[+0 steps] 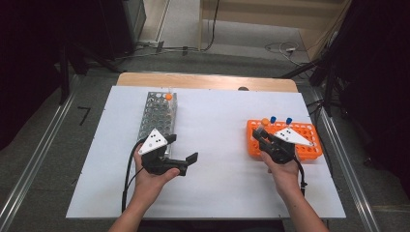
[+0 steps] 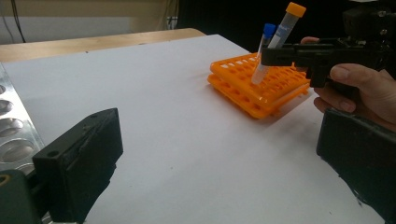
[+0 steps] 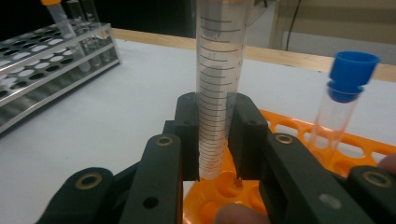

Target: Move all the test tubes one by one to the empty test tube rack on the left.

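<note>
Black jaws of my right gripper [image 3: 212, 140] clamp the clear tube [image 3: 218, 79], its orange cap [image 2: 295, 9] tilted above the orange rack [image 2: 261, 88] near the desk's right edge, its tip just over the holes. From this remote seat, I judge the lift half made: the tilt could catch the tip on a hole rim and drag the light rack along, or the smooth tube could slip through the pads. Two blue-capped tubes [image 1: 273, 119] stand close behind and could be knocked. My left gripper [image 1: 181, 155] waits wide and empty at the near end of the metal rack [image 1: 157, 113] on the desk's left side, where one orange-capped tube [image 1: 168, 96] sits at the far end. Bare white desk [image 1: 217, 121] lies between the racks.
</note>
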A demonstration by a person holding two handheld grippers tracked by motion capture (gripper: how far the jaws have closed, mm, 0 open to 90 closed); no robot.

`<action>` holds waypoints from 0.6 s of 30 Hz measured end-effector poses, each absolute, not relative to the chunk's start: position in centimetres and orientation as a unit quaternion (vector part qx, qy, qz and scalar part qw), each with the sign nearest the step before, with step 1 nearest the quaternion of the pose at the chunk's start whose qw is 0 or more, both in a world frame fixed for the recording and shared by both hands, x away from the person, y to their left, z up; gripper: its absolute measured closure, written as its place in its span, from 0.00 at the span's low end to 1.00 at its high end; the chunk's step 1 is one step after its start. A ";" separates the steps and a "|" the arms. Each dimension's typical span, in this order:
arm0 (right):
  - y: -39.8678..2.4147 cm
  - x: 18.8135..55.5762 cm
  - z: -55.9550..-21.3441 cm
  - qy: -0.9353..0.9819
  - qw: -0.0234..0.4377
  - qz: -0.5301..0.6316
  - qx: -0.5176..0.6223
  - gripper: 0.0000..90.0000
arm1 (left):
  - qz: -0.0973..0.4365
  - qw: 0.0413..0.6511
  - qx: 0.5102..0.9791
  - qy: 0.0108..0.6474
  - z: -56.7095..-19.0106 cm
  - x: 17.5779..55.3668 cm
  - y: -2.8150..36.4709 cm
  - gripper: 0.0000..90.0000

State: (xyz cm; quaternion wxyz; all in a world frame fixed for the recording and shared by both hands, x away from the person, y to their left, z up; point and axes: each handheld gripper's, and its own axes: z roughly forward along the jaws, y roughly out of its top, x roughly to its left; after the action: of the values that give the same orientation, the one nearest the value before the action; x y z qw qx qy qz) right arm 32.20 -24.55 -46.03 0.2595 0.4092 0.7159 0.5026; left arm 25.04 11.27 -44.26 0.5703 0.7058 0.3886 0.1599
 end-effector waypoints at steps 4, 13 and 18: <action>-23.9 31.6 -46.1 0.722 0.245 0.511 0.397 0.81 | 0.159 0.572 0.707 0.385 -44.3 25.0 11.0 0.01; -21.7 30.1 -46.1 0.743 0.220 0.522 0.358 0.81 | 0.155 0.574 0.710 0.377 -44.3 24.8 10.4 0.01; -20.2 29.3 -46.4 0.755 0.194 0.528 0.338 0.81 | 0.153 0.574 0.712 0.374 -44.3 24.7 10.1 0.01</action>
State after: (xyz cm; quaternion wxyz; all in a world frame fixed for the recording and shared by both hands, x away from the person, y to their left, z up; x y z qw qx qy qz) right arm 29.31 -20.24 -46.36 0.1942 0.3377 0.7546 0.5281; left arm 24.71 10.11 -44.26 0.5738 0.7123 0.3741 0.1532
